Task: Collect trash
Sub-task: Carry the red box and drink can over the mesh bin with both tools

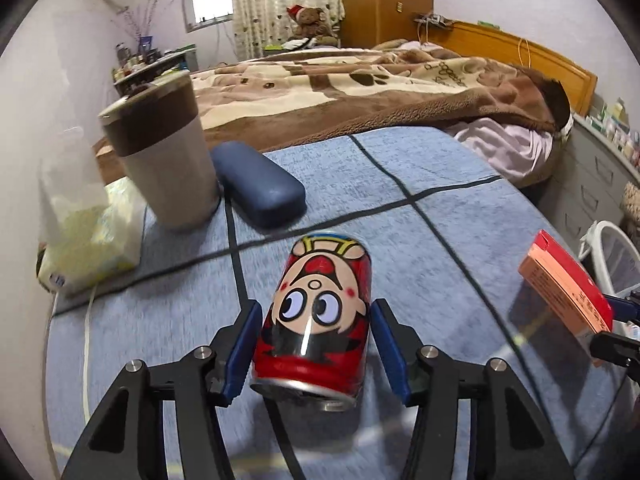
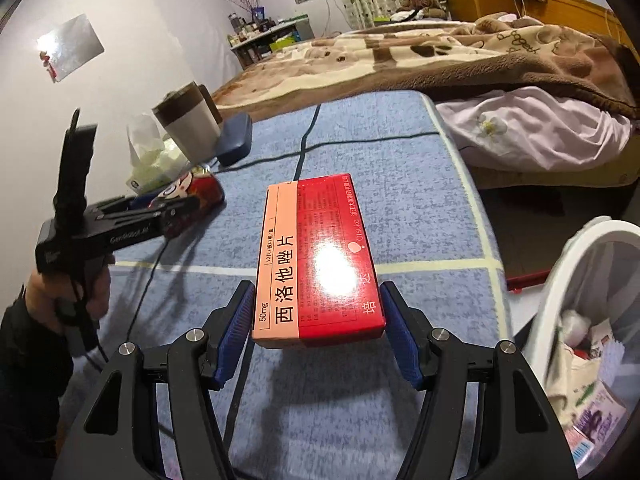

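A red cartoon drink can (image 1: 318, 316) lies between the blue pads of my left gripper (image 1: 316, 346), which is shut on it above the blue checked cloth (image 1: 460, 248). The can also shows in the right wrist view (image 2: 192, 196), held by the left gripper (image 2: 160, 212). My right gripper (image 2: 318, 332) is shut on a red and pink medicine box (image 2: 320, 256), held level above the cloth. The box also shows at the right edge of the left wrist view (image 1: 568, 284).
A white trash bin (image 2: 580, 264) with wrappers inside stands at the right beside the table. A beige and brown tumbler (image 1: 160, 156), a blue glasses case (image 1: 260, 184) and a tissue pack (image 1: 92, 236) sit at the far left. A bed with a brown blanket (image 1: 360, 88) lies behind.
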Action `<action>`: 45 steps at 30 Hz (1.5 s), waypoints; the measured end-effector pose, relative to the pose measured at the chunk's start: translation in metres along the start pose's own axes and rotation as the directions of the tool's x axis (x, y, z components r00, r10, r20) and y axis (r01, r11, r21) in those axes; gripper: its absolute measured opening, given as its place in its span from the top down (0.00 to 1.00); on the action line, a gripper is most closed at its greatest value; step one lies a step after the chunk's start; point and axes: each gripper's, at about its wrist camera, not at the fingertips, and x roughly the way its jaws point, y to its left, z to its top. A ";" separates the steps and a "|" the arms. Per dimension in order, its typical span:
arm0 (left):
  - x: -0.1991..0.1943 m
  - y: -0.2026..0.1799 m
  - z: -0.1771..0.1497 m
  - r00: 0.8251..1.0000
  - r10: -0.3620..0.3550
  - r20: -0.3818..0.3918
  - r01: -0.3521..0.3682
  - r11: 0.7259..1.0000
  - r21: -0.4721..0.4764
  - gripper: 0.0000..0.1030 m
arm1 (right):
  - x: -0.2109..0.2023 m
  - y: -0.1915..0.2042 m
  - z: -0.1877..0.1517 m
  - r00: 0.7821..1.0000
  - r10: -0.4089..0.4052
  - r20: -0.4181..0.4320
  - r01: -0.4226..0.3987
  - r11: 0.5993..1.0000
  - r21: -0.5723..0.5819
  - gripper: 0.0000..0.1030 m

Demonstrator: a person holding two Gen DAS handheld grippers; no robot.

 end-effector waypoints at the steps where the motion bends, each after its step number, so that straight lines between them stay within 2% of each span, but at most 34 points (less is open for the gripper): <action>1: -0.006 -0.002 -0.002 1.000 -0.003 0.007 0.003 1.000 -0.011 0.47 | -0.004 0.000 -0.001 1.000 0.000 0.006 0.000 1.000 0.001 0.38; 8: -0.057 -0.029 -0.021 0.997 -0.038 0.062 0.042 0.996 -0.072 0.49 | -0.034 -0.004 -0.009 0.999 0.004 0.043 -0.004 1.000 0.001 0.38; 16: -0.090 -0.054 -0.044 0.995 -0.066 0.079 0.076 0.990 -0.122 0.49 | -0.061 -0.009 -0.021 0.998 0.005 0.070 -0.005 1.000 0.001 0.38; 24: -0.127 -0.084 -0.058 0.986 -0.098 0.134 0.116 0.984 -0.139 0.49 | -0.083 -0.015 -0.031 0.995 0.001 0.098 -0.001 1.000 0.004 0.38; 32: -0.144 -0.119 -0.063 0.979 -0.132 0.154 0.153 0.980 -0.132 0.49 | -0.099 -0.026 -0.039 0.992 -0.021 0.123 0.018 1.000 0.024 0.38; 45: -0.151 -0.162 -0.064 0.969 -0.178 0.169 0.197 0.975 -0.104 0.49 | -0.116 -0.043 -0.046 0.986 -0.070 0.149 0.063 0.997 0.054 0.38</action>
